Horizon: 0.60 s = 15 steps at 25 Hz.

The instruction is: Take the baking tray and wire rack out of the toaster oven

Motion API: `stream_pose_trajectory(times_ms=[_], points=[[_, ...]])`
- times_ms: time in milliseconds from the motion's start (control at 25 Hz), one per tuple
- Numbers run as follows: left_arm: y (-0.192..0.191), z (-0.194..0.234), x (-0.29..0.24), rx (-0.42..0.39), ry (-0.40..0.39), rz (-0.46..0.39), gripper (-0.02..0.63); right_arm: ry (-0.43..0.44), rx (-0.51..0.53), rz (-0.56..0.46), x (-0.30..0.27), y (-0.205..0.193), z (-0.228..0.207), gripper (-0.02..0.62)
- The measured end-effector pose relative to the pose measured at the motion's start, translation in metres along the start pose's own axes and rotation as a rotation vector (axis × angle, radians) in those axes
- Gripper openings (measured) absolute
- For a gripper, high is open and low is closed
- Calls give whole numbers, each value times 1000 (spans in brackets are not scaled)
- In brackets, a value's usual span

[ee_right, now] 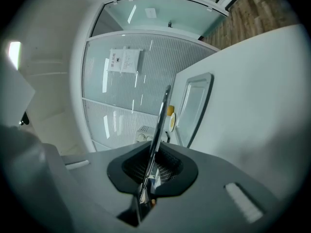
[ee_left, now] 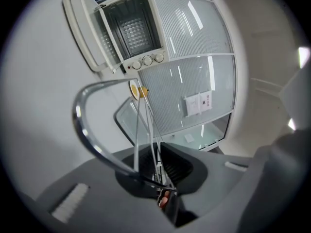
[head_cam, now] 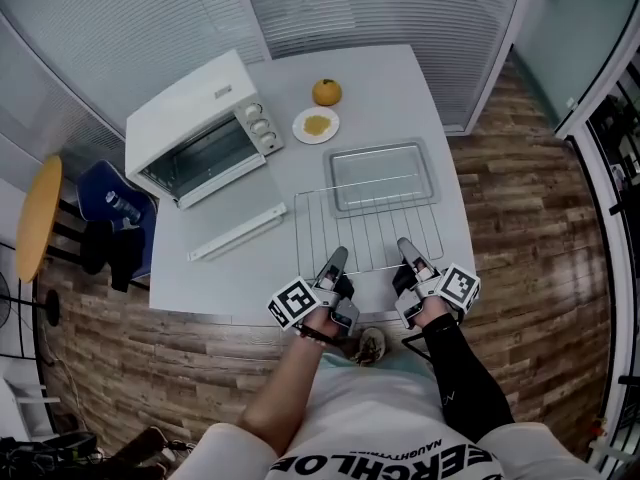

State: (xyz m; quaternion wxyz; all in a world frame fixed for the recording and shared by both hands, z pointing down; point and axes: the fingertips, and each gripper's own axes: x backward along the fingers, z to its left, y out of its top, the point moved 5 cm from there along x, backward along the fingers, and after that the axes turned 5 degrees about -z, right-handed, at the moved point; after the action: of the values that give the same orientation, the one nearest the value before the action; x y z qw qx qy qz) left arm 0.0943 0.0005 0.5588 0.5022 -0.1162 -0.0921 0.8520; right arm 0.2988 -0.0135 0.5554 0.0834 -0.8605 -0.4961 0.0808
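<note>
A white square table (head_cam: 400, 78) stands on a wood-plank floor and carries everything. At its far left corner sits a boxy white toaster oven (head_cam: 190, 118) with its glass door swung open and three knobs down one side of its front. The chrome wire rack (head_cam: 370, 233) is out of the oven, at the near edge of the table in front of the person; its far edge overlaps the near part of the rectangular silver baking tray (head_cam: 381, 174), which lies flat on the table beyond it, and the views do not show whether rack and tray touch. A long, narrow white strip (head_cam: 238, 232) lies on the table between the oven and the rack. The left gripper (head_cam: 338, 258) has its jaws clamped narrowly on the rack's near frame wire toward the left corner, and the right gripper (head_cam: 407, 246) is pinched on the same edge further right. Behind the tray rest a small white plate (head_cam: 316, 125) of yellow crumbs and, just past it, a round orange fruit (head_cam: 326, 92).
</note>
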Motion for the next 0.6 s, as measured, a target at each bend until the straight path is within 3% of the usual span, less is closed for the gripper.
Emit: stream_pose_trajectory(times_ms=[600], points=[[-35,47,22,41,103,79,71,-122,-51,37,34,-26,-49,8]])
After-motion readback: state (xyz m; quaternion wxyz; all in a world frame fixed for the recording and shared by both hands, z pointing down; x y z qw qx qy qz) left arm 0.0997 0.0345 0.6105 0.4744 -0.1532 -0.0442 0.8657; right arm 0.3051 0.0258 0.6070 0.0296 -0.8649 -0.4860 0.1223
